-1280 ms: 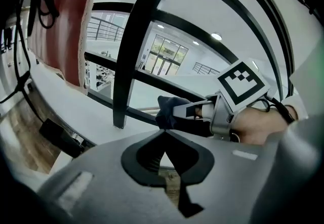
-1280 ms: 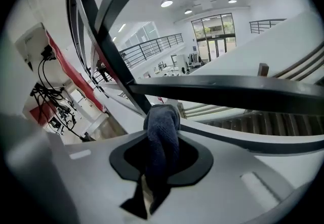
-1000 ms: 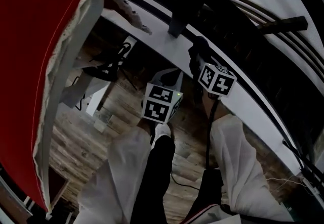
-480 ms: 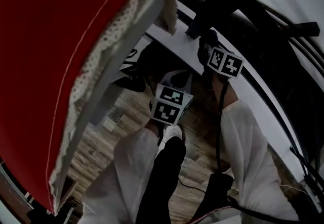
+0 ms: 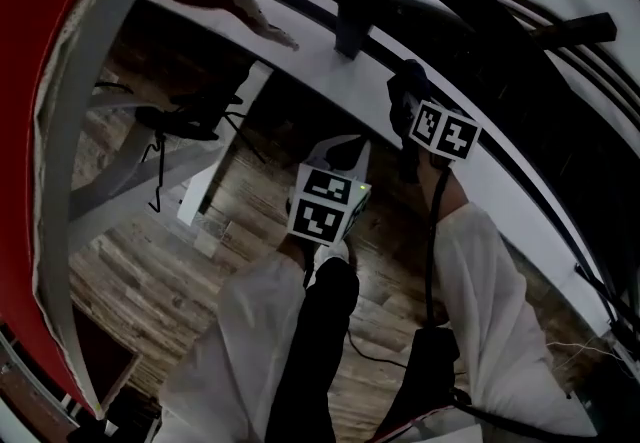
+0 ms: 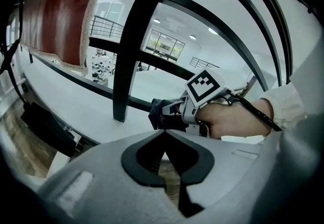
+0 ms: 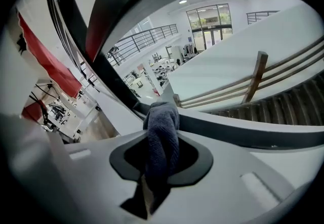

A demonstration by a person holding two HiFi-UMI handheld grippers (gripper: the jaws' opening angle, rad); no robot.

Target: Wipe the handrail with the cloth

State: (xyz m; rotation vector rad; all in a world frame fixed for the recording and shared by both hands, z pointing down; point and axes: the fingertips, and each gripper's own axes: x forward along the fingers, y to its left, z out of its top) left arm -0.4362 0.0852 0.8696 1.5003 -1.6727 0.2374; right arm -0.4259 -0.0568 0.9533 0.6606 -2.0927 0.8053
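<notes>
A dark blue-grey cloth hangs bunched between the jaws of my right gripper, which is shut on it. In the head view that gripper holds the cloth just above the white ledge, right of the black post. The black handrail runs across just beyond the cloth; whether they touch is hidden. My left gripper hangs lower and nearer me, below the ledge. Its jaws are shut with nothing between them. It looks at the right gripper and the cloth.
A red banner with a pale fringed edge hangs over the railing at the left. Black bars curve overhead. Below lie a wooden floor, a black stand and my own white sleeves.
The head view has swung: the red banner filled much of it half a second ago and is back at the left. The right gripper keeps the cloth beside the post.
</notes>
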